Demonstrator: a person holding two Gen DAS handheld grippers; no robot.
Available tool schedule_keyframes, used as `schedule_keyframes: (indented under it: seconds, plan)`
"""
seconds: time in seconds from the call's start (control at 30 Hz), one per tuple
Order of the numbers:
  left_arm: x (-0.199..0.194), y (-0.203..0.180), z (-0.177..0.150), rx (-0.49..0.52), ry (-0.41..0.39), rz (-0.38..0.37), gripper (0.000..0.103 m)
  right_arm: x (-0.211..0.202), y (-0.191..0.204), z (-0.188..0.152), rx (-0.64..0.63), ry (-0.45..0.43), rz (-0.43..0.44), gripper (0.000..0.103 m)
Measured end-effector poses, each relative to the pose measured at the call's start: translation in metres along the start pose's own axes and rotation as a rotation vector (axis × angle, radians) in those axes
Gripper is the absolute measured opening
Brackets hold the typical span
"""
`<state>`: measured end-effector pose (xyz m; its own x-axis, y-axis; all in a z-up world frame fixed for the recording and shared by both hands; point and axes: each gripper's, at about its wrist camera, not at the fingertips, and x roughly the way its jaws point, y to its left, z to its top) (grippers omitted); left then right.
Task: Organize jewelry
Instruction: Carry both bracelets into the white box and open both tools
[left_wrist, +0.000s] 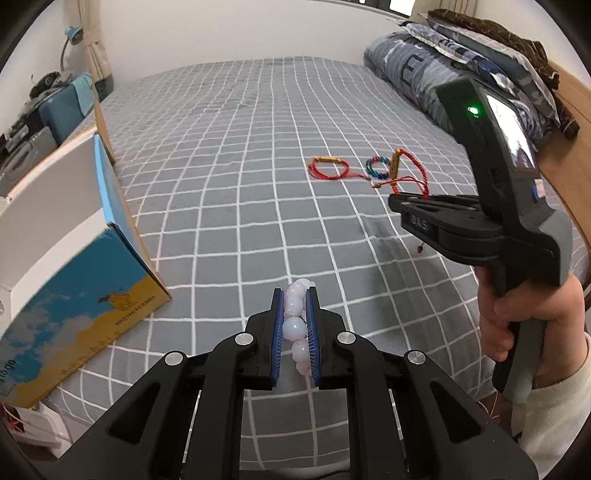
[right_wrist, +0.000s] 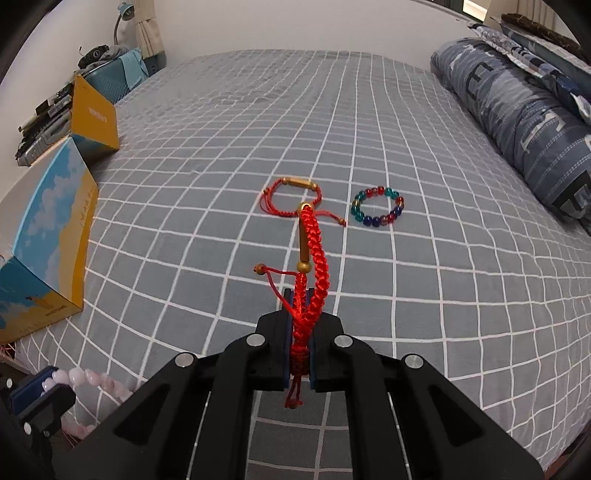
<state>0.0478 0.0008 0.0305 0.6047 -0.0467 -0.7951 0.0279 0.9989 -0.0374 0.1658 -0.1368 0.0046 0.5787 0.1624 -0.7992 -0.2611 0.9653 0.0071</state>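
My left gripper (left_wrist: 295, 299) is shut on a pale pink bead bracelet (left_wrist: 295, 326), held above the bed near the front edge; the bracelet also shows in the right wrist view (right_wrist: 92, 380). My right gripper (right_wrist: 300, 295) is shut on a red braided bracelet with a gold tube (right_wrist: 312, 243) and holds it above the bed; the bracelet also shows in the left wrist view (left_wrist: 406, 173). A second red cord bracelet with a gold tube (right_wrist: 291, 195) and a multicoloured glass bead bracelet (right_wrist: 376, 206) lie on the grey checked bedsheet (right_wrist: 443, 295) beyond it.
An open blue and yellow cardboard box (left_wrist: 85, 266) stands on the bed's left side, its flap raised (right_wrist: 94, 114). Folded blue bedding (right_wrist: 517, 125) lies along the right. A cluttered shelf with a lamp (left_wrist: 44, 103) is beyond the left edge.
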Motion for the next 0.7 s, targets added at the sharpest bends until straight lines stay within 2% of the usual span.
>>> schedule_keyframes:
  seconds: [0.27,0.37,0.57,0.7]
  plan:
    - [-0.031,0.017,0.029,-0.020,-0.073,0.015,0.011,-0.018,0.010,0.022,-0.017,-0.043,-0.002,0.006]
    - [-0.046,0.033,0.043,-0.050,-0.090,-0.008,0.011,-0.025,0.022,0.033,-0.041,-0.065,0.014,0.006]
    - [-0.069,0.071,0.065,-0.105,-0.132,0.041,0.011,-0.036,0.050,0.057,-0.065,-0.086,0.049,0.006]
    - [-0.084,0.110,0.071,-0.160,-0.149,0.109,0.012,-0.046,0.086,0.076,-0.100,-0.116,0.097,0.006]
